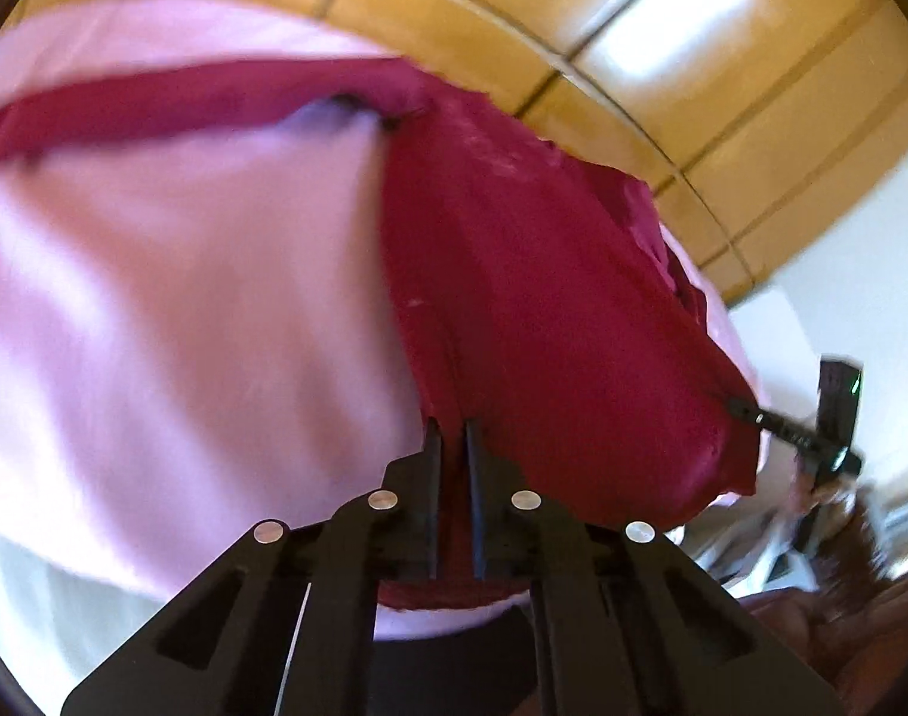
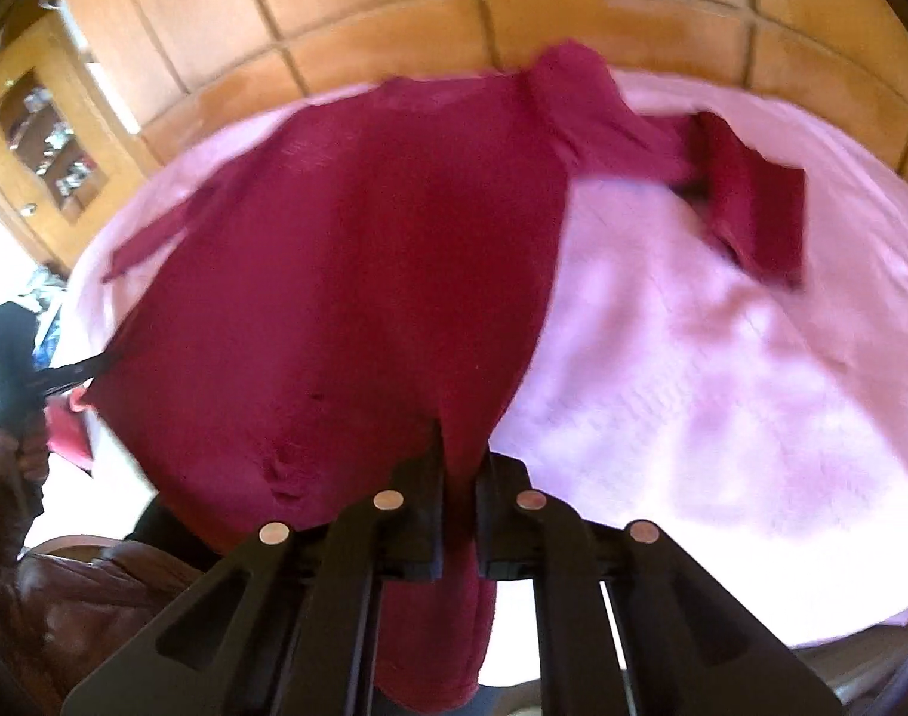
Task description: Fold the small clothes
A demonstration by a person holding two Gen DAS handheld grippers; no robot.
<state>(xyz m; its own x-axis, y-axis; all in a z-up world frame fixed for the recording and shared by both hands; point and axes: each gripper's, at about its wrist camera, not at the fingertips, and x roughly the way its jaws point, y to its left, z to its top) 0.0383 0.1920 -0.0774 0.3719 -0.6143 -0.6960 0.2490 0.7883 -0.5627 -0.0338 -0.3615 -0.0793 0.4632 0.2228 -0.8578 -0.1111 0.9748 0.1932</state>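
The dark red garment (image 2: 358, 274) lies spread on a pink cloth (image 2: 722, 358) that fills the centre and right of the right wrist view, its near hem at the bottom of both frames; the left gripper (image 1: 454, 426) is pinching that hem, jaws pressed together on the fabric, and the right gripper (image 2: 462, 435) likewise is clamped on a fold of hem running down between its fingers; in the right wrist view the left gripper shows again at the left edge. The knit looks thin and already torn near the lower centre, so a hard or uneven pull could probably widen the holes or slip a corner free; the pink cloth might drag along too; one sleeve (image 2: 752, 197) lies doubled at upper right and could bunch under a fold. The cloth's far edge meets tiled floor (image 2: 394, 30) along the top; bare pink to the right leaves room.
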